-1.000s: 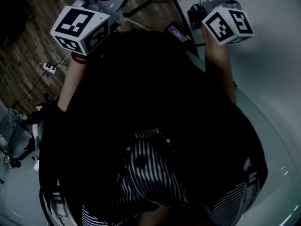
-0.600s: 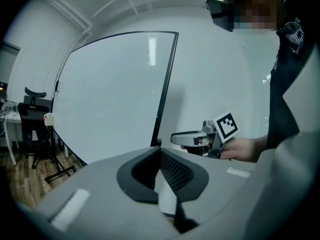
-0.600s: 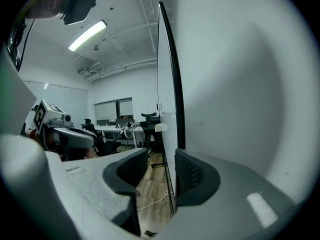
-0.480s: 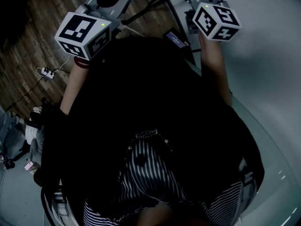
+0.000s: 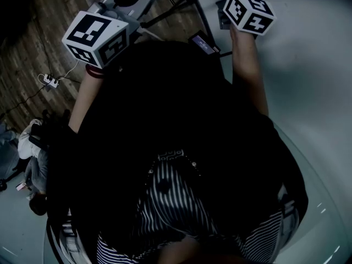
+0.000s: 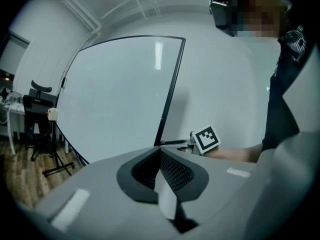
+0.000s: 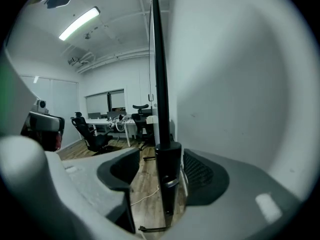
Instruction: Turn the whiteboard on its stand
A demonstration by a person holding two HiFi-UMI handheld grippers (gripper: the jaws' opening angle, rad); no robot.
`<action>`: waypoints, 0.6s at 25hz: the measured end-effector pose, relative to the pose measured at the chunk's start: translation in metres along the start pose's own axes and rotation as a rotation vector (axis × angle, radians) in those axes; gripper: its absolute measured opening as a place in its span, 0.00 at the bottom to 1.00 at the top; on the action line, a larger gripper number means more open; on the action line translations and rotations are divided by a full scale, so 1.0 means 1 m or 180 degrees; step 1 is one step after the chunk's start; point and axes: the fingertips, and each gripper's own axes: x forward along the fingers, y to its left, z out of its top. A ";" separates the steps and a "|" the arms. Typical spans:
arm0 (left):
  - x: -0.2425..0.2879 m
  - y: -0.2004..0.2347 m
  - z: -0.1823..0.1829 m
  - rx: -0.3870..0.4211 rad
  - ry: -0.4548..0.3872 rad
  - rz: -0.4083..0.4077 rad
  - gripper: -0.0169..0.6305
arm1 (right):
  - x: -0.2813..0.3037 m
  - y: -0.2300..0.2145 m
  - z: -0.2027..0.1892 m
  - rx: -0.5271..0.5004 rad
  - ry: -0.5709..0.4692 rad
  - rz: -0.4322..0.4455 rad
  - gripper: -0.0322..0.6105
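Left gripper has its jaws closed on the edge of the whiteboard, whose pale face stands upright and stretches away to the left of its black frame. Right gripper has its jaws apart on either side of that frame, level with a thick black sleeve on it. Beyond the board is a white-walled room with a wooden floor, office chairs and a lit ceiling lamp.
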 end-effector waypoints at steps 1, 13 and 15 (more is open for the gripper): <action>0.002 0.002 0.001 0.0003 0.0000 0.0008 0.02 | 0.005 -0.003 0.001 0.0025 0.0006 0.0005 0.46; 0.001 0.009 -0.004 -0.0062 0.0029 0.0105 0.02 | 0.024 -0.018 -0.006 -0.0012 0.0138 -0.0056 0.46; 0.001 0.008 -0.005 -0.0075 0.0040 0.0092 0.02 | 0.028 -0.018 -0.007 -0.0007 0.0167 -0.0061 0.46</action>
